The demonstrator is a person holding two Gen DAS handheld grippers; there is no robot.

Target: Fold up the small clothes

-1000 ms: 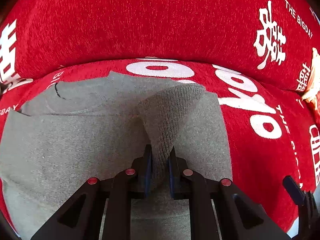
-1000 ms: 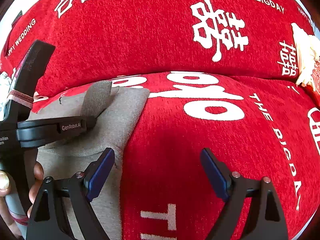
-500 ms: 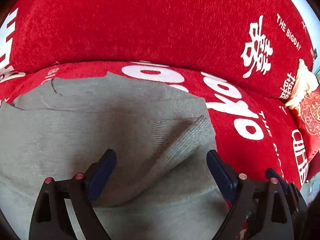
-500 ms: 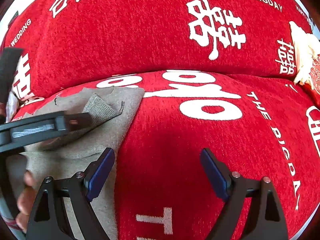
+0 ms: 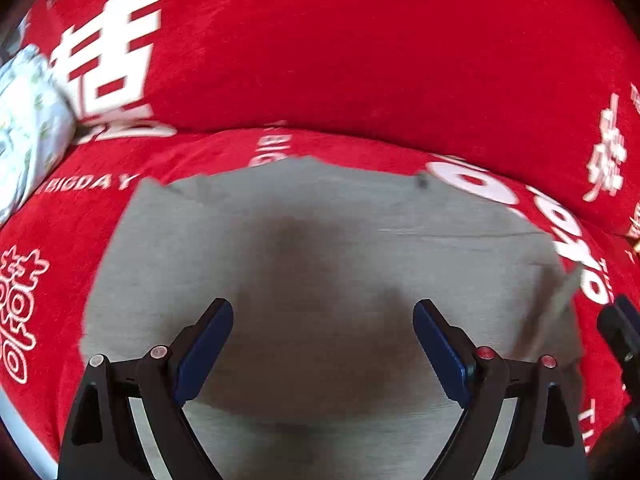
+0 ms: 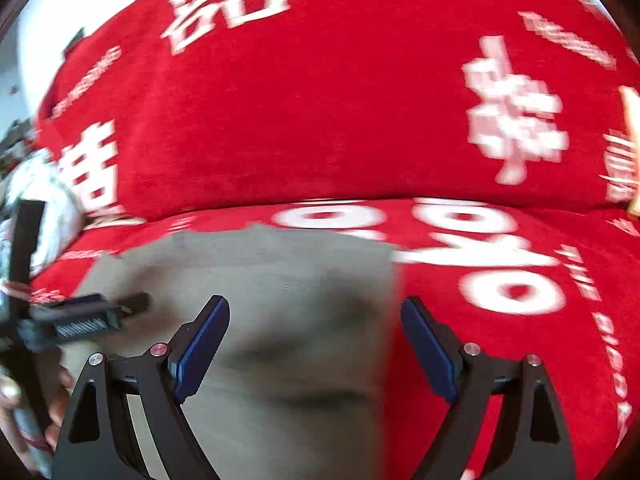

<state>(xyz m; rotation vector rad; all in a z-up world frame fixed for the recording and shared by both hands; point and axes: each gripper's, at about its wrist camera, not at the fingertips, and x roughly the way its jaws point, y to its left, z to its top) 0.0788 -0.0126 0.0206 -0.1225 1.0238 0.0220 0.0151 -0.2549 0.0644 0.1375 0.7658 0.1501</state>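
A grey knit garment (image 5: 320, 248) lies flat on the red sofa seat (image 5: 60, 240), its folded sleeve at its right edge (image 5: 560, 296). My left gripper (image 5: 322, 344) is open and empty, just above the garment's middle. In the right wrist view the garment (image 6: 288, 280) fills the lower left, and my right gripper (image 6: 314, 340) is open and empty over its right part. The left gripper (image 6: 88, 316) shows at the left of that view, held in a hand. Both views are motion-blurred.
The red sofa backrest (image 5: 340, 60) with white lettering rises behind the seat. A pale floral cushion (image 5: 24, 120) sits at the far left. A cream object (image 6: 632, 152) is at the far right edge. Bare seat (image 6: 520, 320) lies right of the garment.
My left gripper let go of the grey sleeve, which now lies on the garment, and swung left. My right gripper moved left over the garment's right side.
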